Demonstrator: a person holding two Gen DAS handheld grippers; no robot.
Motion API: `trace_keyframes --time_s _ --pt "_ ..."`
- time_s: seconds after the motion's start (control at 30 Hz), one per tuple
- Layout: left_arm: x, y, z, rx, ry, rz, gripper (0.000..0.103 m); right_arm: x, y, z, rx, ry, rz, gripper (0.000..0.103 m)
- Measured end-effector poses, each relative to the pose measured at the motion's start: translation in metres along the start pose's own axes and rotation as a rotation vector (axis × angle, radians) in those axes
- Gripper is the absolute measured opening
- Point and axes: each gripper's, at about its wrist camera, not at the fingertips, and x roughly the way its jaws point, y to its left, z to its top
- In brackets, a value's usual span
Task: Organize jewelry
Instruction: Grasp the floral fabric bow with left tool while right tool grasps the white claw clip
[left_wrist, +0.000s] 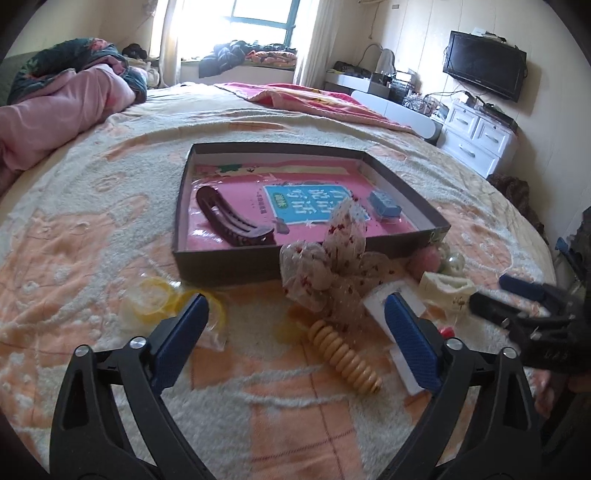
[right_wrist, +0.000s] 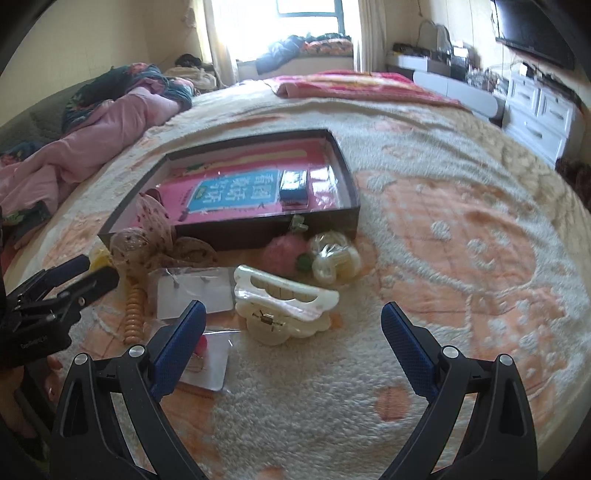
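A shallow dark box (left_wrist: 229, 264) on the bed holds a pink book, a brown hair claw (left_wrist: 232, 221) and a small blue case (left_wrist: 386, 205). In front of it lie a spotted fabric bow (left_wrist: 325, 273) and a wooden bead bracelet (left_wrist: 345, 360), both between the wide-apart fingers of my left gripper (left_wrist: 295, 306), which is open and touches neither. My right gripper (right_wrist: 293, 308) is open too, with a white hair claw (right_wrist: 284, 291) lying just beyond its fingertips. A pink pom (right_wrist: 284, 253) and a pearly clip (right_wrist: 336, 258) sit by the box wall (right_wrist: 258, 229).
Yellow rings in a clear bag (left_wrist: 155, 299) lie left of the bow, and a white earring card (right_wrist: 195, 291) lies beside the white claw. Pink bedding (left_wrist: 55, 110) is heaped at the far left. White drawers (left_wrist: 476, 136) stand beyond the bed's right edge.
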Motion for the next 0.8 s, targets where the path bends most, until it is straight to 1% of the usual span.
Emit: trace_keyframes --time_s 0.03,0.1,0.2,0.33,0.43,0.47,0.5,0.53,0.6,0.7,0.8 --pt "0.003 0.000 0.002 0.000 0.001 -0.003 0.083 0.005 0.000 0.000 0.008 0.011 -0.001 0.093" --pt "0.007 -0.001 0.005 -0.008 0.002 -0.016 0.075 0.013 0.000 0.001 0.024 0.030 0.000 0.093" --pt "0.013 -0.002 0.009 -0.009 0.001 -0.032 0.068 0.021 -0.001 0.002 0.051 0.045 0.005 0.092" --pt "0.022 0.002 0.013 -0.038 0.012 -0.051 0.064 0.030 -0.004 0.006 0.097 0.062 0.018 0.090" --pt "0.026 0.003 0.015 -0.049 0.016 -0.061 0.052 0.036 -0.005 0.006 0.118 0.077 0.030 0.083" --pt "0.028 0.003 0.016 -0.049 0.020 -0.063 0.045 0.038 -0.005 0.006 0.120 0.084 0.033 0.078" --pt "0.031 0.003 0.015 -0.049 0.027 -0.066 0.039 0.040 -0.004 0.005 0.117 0.090 0.033 0.075" --pt "0.032 0.003 0.015 -0.049 0.032 -0.068 0.034 0.041 -0.004 0.005 0.111 0.094 0.037 0.070" --pt "0.035 0.001 0.014 -0.049 0.038 -0.066 0.016 0.041 -0.003 0.004 0.100 0.092 0.035 0.068" --pt "0.032 -0.004 0.013 -0.035 0.032 -0.072 0.004 0.037 -0.005 0.003 0.096 0.081 0.037 0.068" --pt "0.026 -0.010 0.013 -0.013 0.016 -0.079 0.001 0.032 -0.009 0.002 0.103 0.069 0.034 0.067"
